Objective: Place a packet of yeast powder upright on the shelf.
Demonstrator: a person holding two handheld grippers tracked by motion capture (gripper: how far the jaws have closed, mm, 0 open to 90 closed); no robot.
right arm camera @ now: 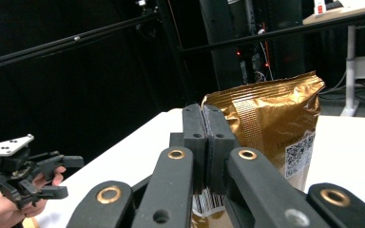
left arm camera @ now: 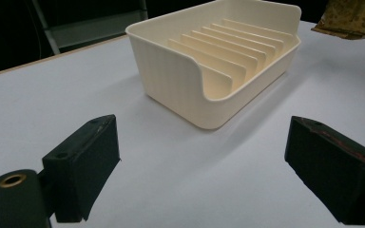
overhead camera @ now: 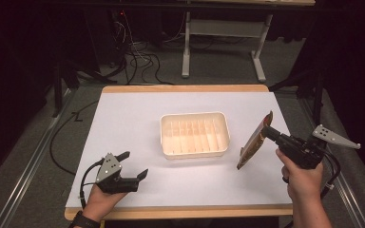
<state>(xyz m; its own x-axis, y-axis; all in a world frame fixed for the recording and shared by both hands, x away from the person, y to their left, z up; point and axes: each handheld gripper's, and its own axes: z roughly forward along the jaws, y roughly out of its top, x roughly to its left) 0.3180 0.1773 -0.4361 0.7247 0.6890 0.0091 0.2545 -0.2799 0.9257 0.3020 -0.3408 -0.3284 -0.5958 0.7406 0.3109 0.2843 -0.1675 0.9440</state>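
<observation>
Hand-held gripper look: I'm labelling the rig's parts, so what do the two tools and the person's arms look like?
Both are black. The left hand-held gripper has blocky jaws, a grey three-cornered plate with dots and a black cable. The right hand-held gripper has the same plate, and brass-ringed pivots on its linkage in its own view. A dark wristband sits on the left wrist; no sleeves show.

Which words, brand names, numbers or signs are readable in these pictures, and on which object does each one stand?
No text can be read as words.
Gold pouch, held in the right tongs: a QR code and a small print line above it, too blurred to read.
Same pouch, lower edge: a barcode behind the tongs, digits not legible.
Cream slotted tray: no marking visible.
Left tongs: no lettering visible.
</observation>
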